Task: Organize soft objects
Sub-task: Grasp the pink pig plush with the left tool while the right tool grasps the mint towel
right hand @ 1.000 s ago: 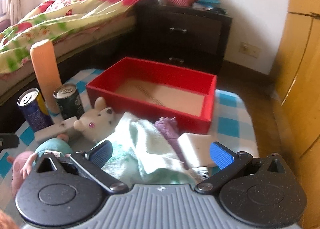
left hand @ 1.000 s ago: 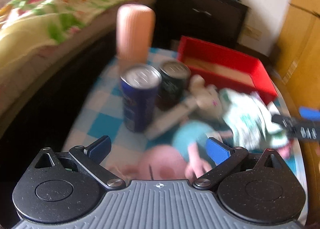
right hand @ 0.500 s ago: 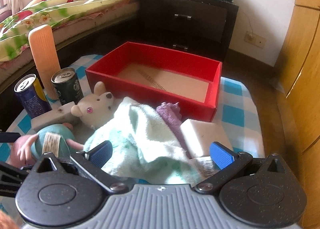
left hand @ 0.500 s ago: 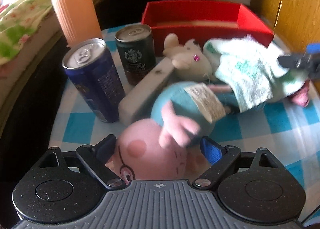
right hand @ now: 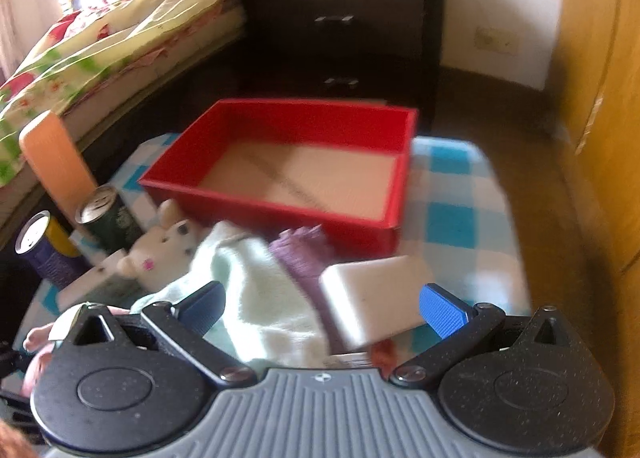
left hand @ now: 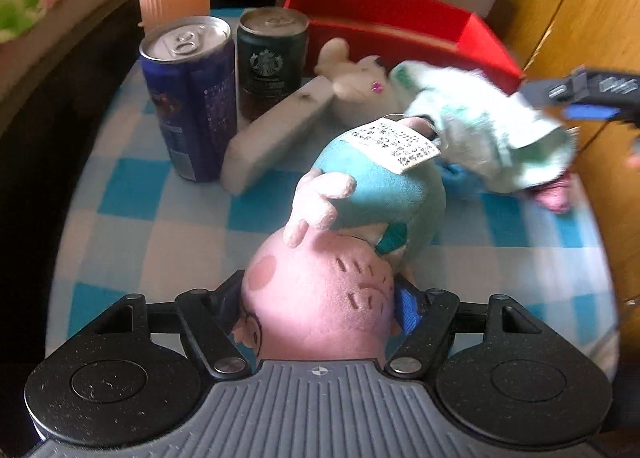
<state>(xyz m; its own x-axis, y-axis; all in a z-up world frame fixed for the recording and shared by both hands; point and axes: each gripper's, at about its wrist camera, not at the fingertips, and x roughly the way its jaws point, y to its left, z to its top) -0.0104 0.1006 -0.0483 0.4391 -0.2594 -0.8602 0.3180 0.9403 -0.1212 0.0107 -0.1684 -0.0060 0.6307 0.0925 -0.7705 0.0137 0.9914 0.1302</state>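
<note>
Tongs [left hand: 318, 304] grip pig plush [left hand: 320, 310], apparently.

pink pig plush [left hand: 320, 290] in teal lies face-up; white mouse plush [left hand: 360, 86] and mint towel [left hand: 488, 130] beside red box [right hand: 280, 194].

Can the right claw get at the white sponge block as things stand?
Probably yes. The white sponge block lies uncovered on top of the pile, between the open fingers of the right claw; only the mint towel crowds its left side.
</note>
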